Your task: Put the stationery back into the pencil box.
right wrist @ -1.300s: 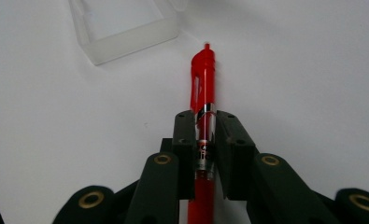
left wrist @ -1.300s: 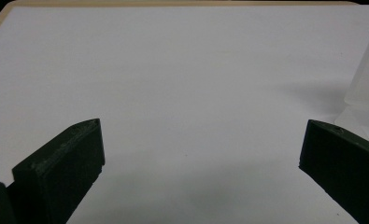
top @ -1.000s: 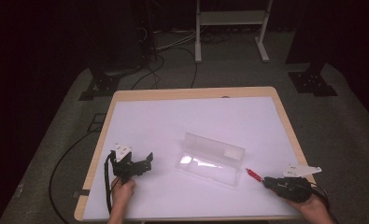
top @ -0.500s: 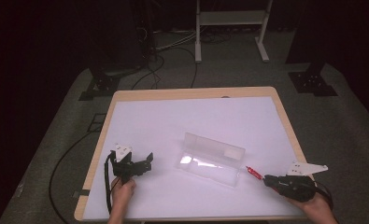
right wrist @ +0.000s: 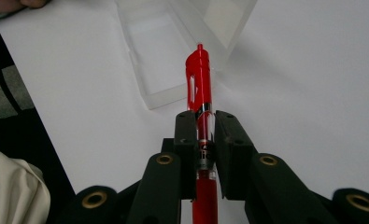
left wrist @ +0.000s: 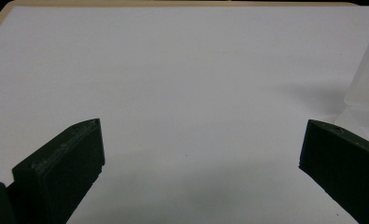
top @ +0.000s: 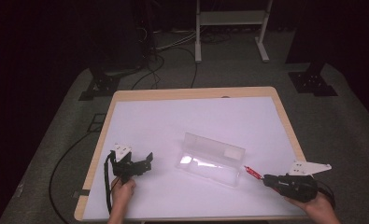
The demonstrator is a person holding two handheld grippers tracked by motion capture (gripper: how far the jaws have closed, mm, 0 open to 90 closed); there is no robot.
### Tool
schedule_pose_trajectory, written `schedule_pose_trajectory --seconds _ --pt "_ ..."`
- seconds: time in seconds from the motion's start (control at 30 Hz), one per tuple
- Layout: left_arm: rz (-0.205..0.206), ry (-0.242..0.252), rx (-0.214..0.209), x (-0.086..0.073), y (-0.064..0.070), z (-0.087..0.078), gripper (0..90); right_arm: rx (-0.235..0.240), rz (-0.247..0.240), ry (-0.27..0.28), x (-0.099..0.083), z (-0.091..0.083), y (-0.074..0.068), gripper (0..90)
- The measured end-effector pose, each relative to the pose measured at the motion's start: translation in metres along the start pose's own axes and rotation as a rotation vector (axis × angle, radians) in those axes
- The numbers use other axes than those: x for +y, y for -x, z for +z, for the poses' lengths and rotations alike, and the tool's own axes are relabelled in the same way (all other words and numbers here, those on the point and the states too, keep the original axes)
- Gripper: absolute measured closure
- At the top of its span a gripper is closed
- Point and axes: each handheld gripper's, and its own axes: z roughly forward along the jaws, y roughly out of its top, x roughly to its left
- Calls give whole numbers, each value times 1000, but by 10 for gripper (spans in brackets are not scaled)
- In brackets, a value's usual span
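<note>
Pen (right wrist: 199, 88), glossy red with a clip, sits clamped in our right gripper (right wrist: 204, 126); our left gripper (left wrist: 201, 140) gapes wide, empty.

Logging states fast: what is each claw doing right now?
Left claw: open, holding nothing.
Right claw: closed on the red pen.

My right gripper (right wrist: 202, 140) has matt black plastic jaws with brass-coloured metal rivets, clamped on a glossy red plastic pen (right wrist: 199, 84) with a clear, shiny barrel section. Near the table's right front corner, the clear rectangular plastic case (top: 211, 158) looks frosted and smooth. The table (top: 173, 116) wears a smooth matt white top with a pale wood edge. My left gripper (left wrist: 201, 158) shows 2 dull, slightly rough black pads.
</note>
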Motion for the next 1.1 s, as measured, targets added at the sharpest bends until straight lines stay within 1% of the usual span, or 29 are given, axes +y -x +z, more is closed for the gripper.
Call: schedule_pose_trajectory --seconds 0.17,0.23,0.3,0.33,0.37,0.4,0.5,0.53,0.6,0.67,0.87,0.97,1.1 --pt "1 0 -1 0 0 0 0 19 -2 11 4 -3 -4 790" --pt "-1 -1 -1 0 0 0 0 25 -17 16 8 -3 -7 791" --pt "0 -1 -1 0 0 0 0 27 -20 21 9 -3 -8 790" --pt "3 0 -1 0 0 0 0 40 -28 24 12 -1 -11 790" --pt "3 0 -1 0 0 0 0 40 -28 24 12 -1 -11 790" --pt "1 -1 -1 0 0 0 0 56 -34 25 14 1 -13 790" --pt "0 0 -1 0 0 0 0 68 -39 28 16 4 -16 790" --pt "1 0 -1 0 0 0 0 82 -46 27 19 8 -18 790" --pt "1 0 -2 0 0 0 0 86 -53 26 20 9 -19 790" --pt "3 0 -2 0 0 0 0 101 -64 23 24 14 -23 791" --pt "5 -2 -3 0 0 0 0 120 -83 16 31 21 -27 790" --pt "4 0 -4 0 0 0 0 130 -94 15 37 27 -29 790" --pt "5 0 -5 0 0 0 0 140 -99 10 40 32 -30 790"
